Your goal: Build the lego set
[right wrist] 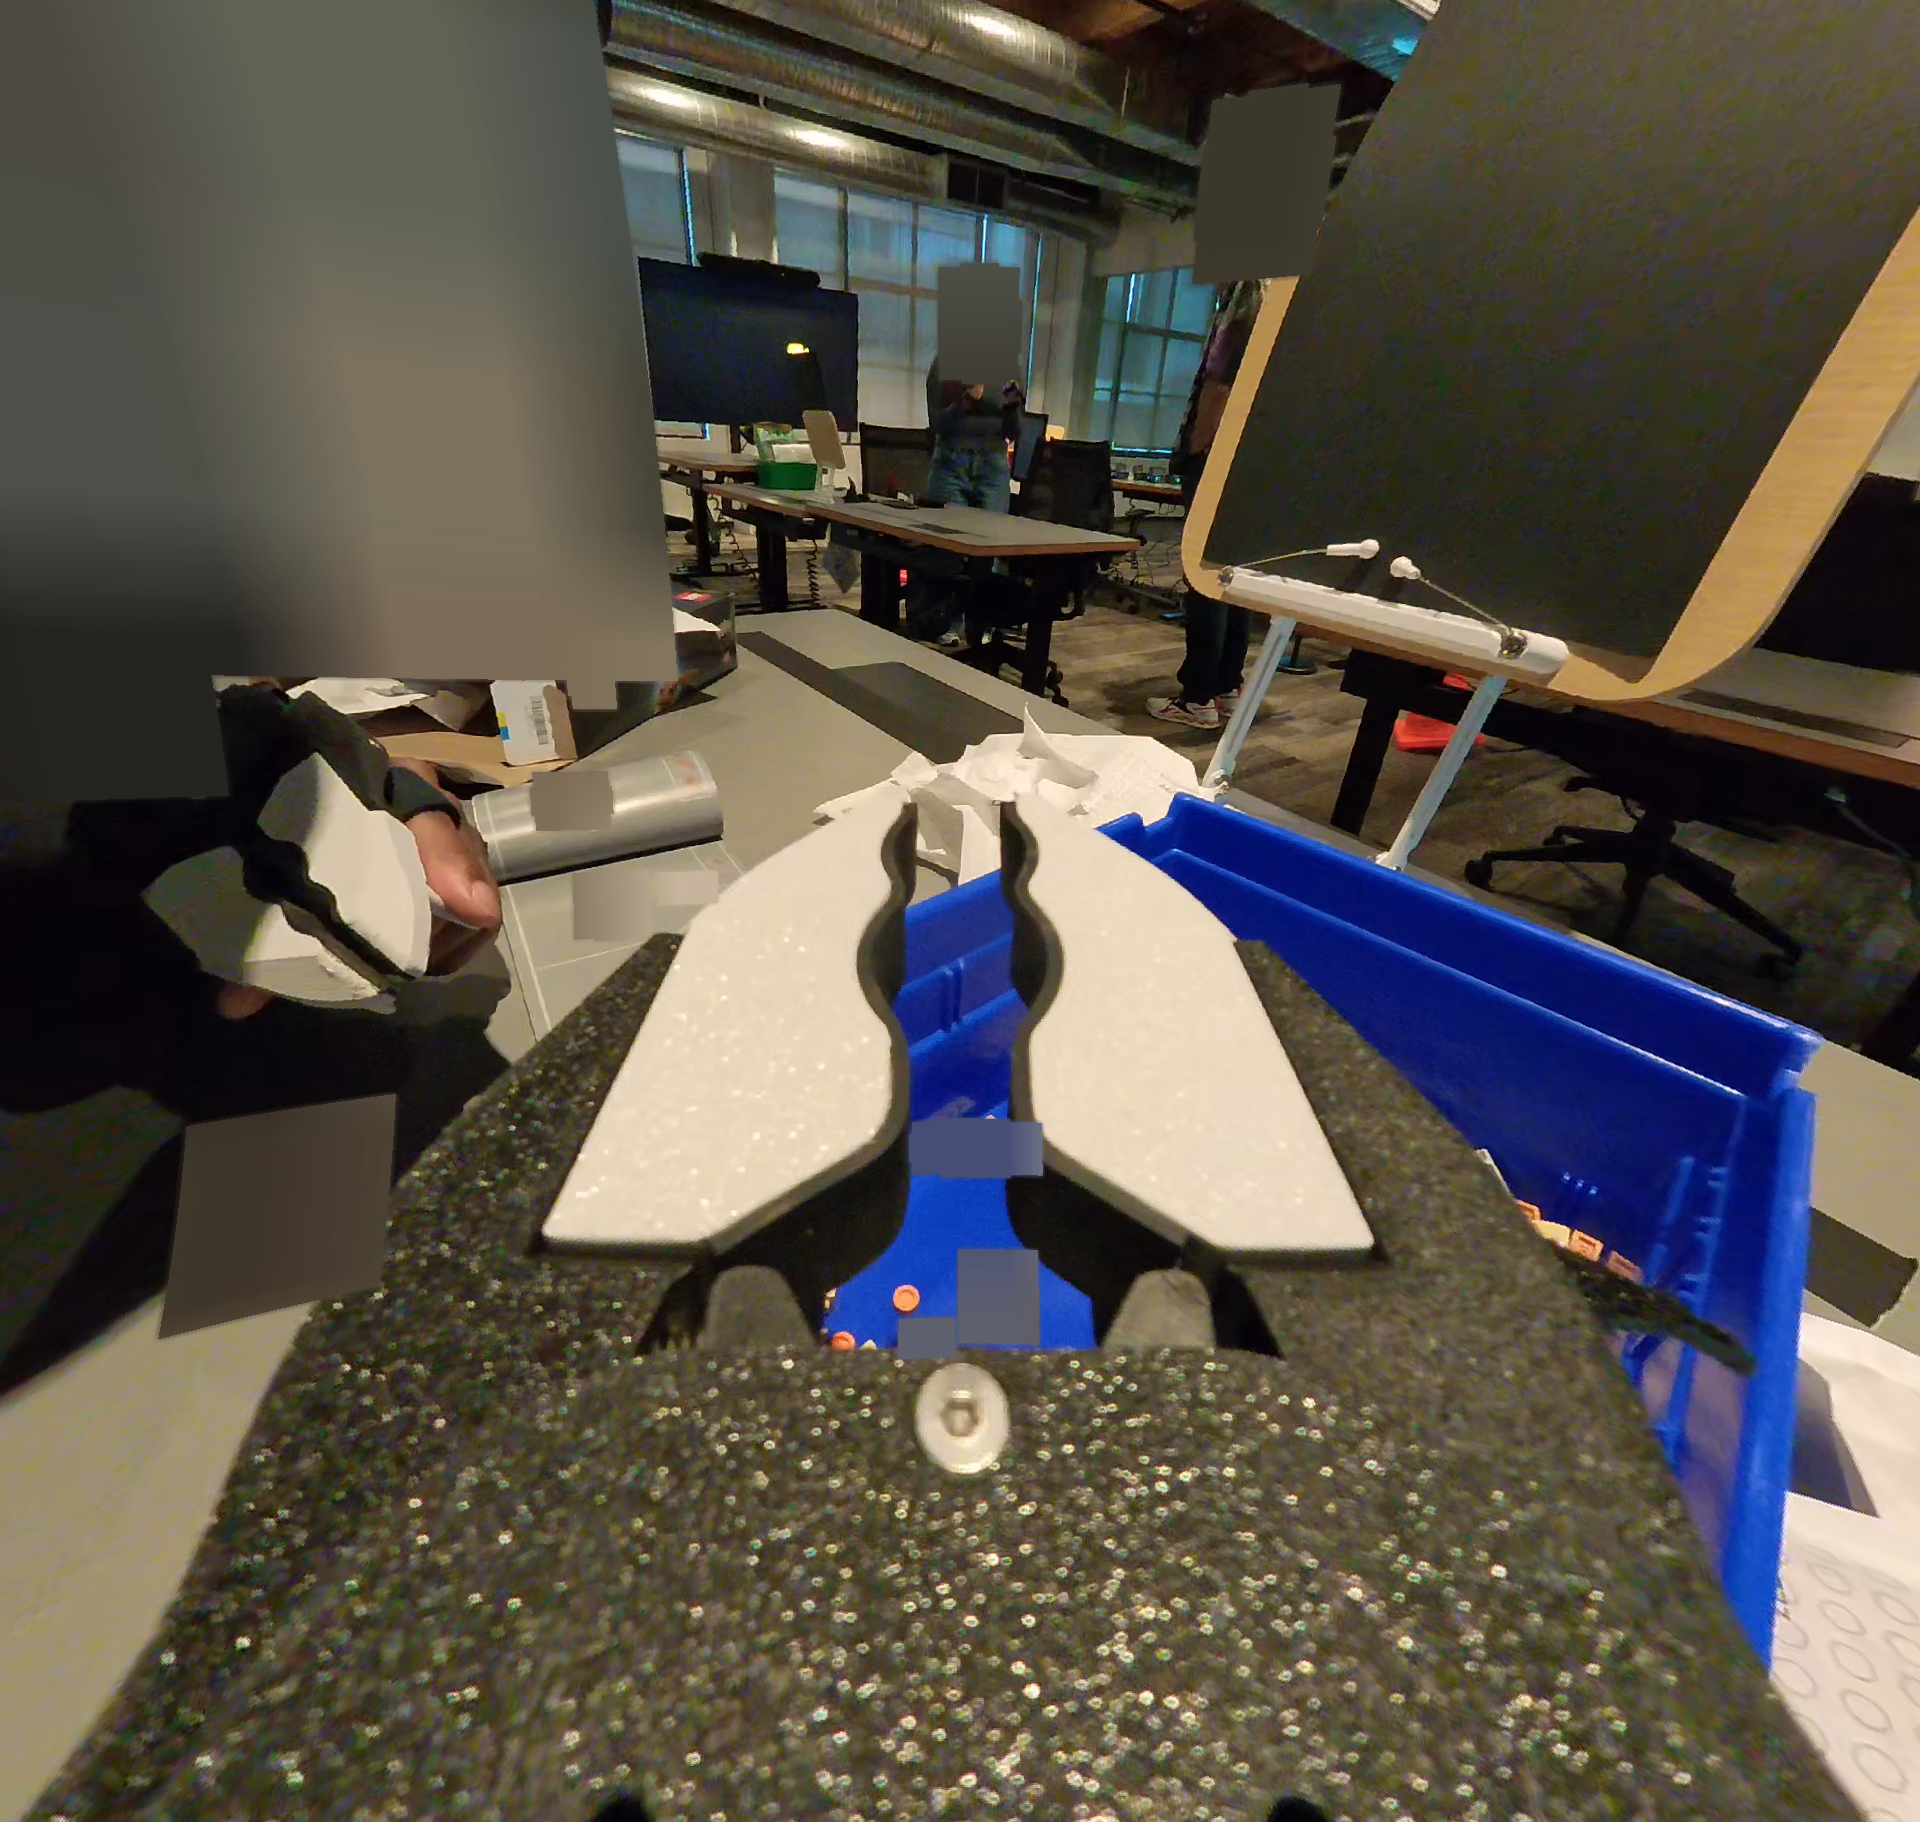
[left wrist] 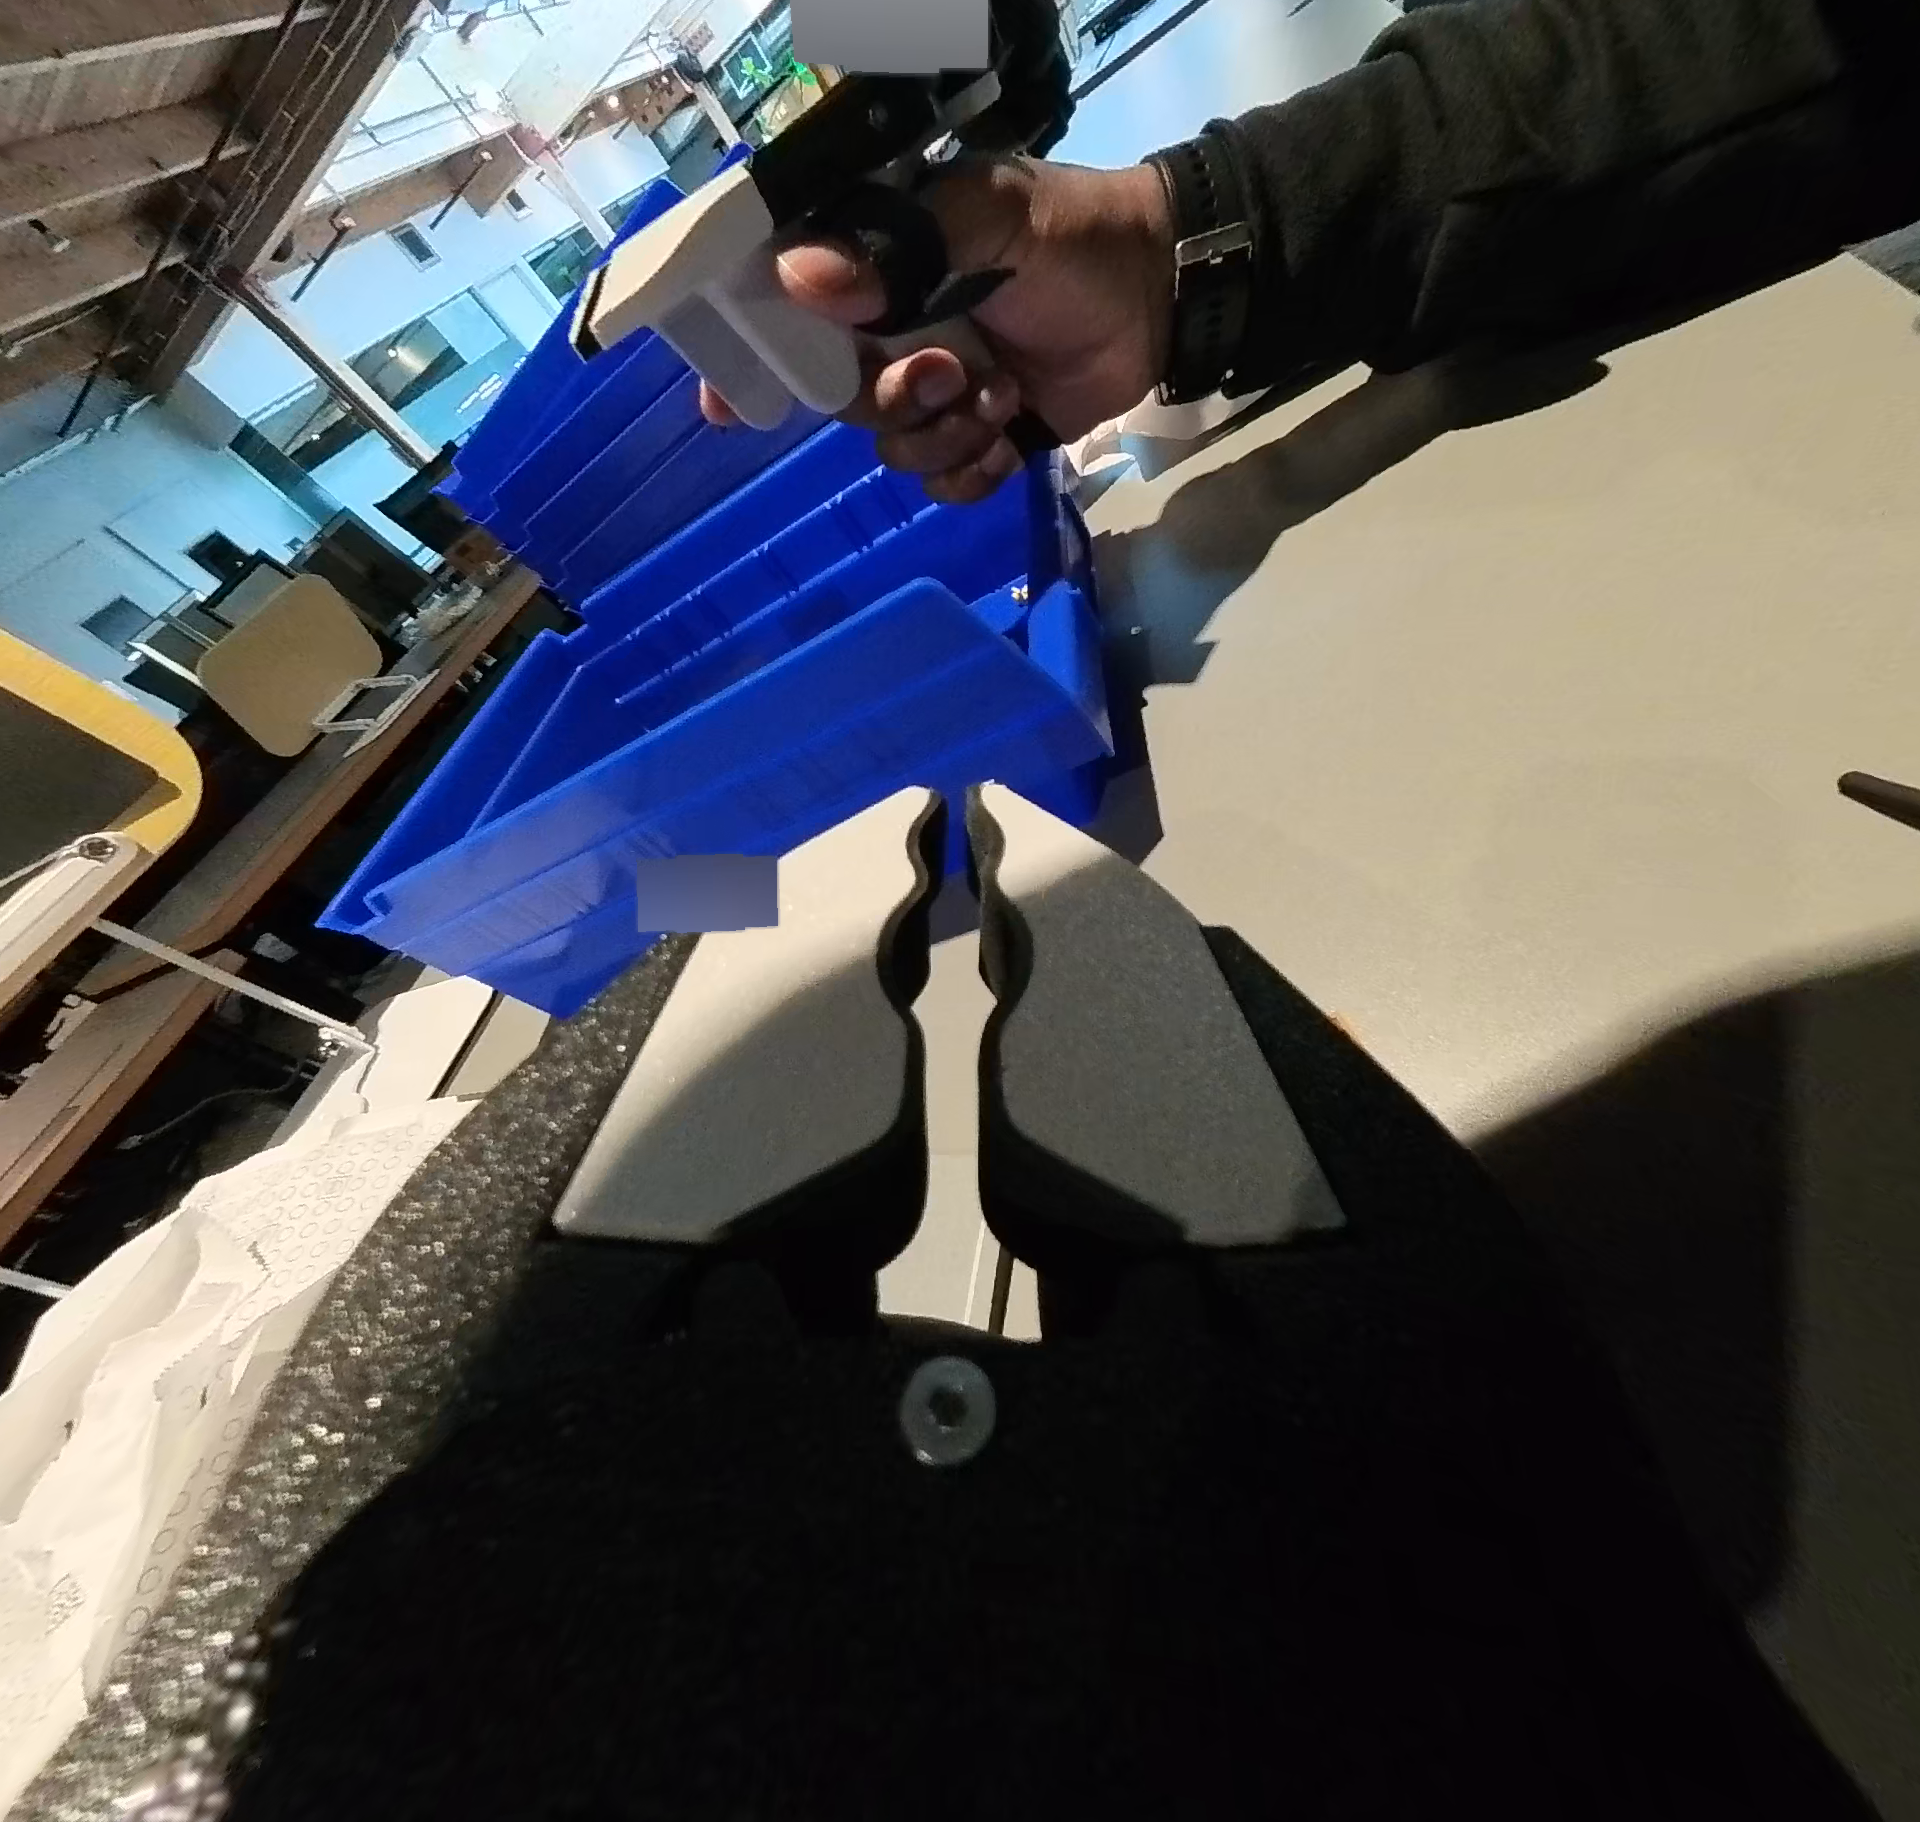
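Lego pieces (right wrist: 906,1299) lie in blue bin (right wrist: 1558,1024); both hand-held grippers hover empty, seemingly slightly parted.

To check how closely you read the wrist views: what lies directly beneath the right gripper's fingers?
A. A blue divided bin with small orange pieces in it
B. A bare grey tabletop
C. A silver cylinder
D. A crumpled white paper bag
A: in the right wrist view the right gripper hangs over the blue bin, and small orange pieces show on the bin's floor between the parted fingers.
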Motion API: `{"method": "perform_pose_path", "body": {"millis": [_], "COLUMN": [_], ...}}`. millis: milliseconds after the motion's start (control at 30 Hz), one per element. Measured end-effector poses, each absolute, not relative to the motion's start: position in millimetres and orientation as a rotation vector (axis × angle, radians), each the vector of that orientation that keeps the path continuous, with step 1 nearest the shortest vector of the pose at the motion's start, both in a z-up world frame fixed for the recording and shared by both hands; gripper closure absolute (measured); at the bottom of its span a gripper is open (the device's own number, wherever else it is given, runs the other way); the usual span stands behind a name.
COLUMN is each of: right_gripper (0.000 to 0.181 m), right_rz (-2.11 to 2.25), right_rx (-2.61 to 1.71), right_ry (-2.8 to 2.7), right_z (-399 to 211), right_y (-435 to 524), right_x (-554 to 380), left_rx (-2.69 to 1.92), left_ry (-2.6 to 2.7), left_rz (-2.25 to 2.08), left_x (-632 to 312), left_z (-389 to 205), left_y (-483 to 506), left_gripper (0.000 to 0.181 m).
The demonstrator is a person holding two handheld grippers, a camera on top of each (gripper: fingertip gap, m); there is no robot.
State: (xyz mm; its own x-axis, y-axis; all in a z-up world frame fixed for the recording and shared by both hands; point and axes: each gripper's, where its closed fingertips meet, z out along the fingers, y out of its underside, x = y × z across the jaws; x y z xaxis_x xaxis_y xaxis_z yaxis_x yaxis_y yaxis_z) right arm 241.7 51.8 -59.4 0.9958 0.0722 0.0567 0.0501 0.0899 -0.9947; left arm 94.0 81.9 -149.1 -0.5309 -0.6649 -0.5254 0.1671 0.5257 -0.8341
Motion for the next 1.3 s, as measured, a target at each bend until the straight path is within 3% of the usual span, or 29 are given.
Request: {"method": "perform_pose_path", "body": {"millis": [967,1133,1300], "right_gripper": [0.167,0.165,0.163], "right_rz": [0.011,-0.028,-0.135], "right_rx": [-1.505,-1.706,-2.009], "right_ry": [-0.086,0.109,-0.075], "right_z": [-63.0,-78.1,-115.0], "right_y": [55.4,91.3,147.6], "right_x": [245.3,278.5,300.8], "left_rx": [-0.442,-0.468,-0.464], "left_ry": [1.853,1.842,1.822], "left_rz": [-1.145,-1.172,-1.163], "left_x": [97.5,100.0,99.3], "left_z": [-157.0,-157.1,-152.7], "left_y": [82.3,82.4,85.0], "left_gripper": [0.178,0.179,0.178]}}
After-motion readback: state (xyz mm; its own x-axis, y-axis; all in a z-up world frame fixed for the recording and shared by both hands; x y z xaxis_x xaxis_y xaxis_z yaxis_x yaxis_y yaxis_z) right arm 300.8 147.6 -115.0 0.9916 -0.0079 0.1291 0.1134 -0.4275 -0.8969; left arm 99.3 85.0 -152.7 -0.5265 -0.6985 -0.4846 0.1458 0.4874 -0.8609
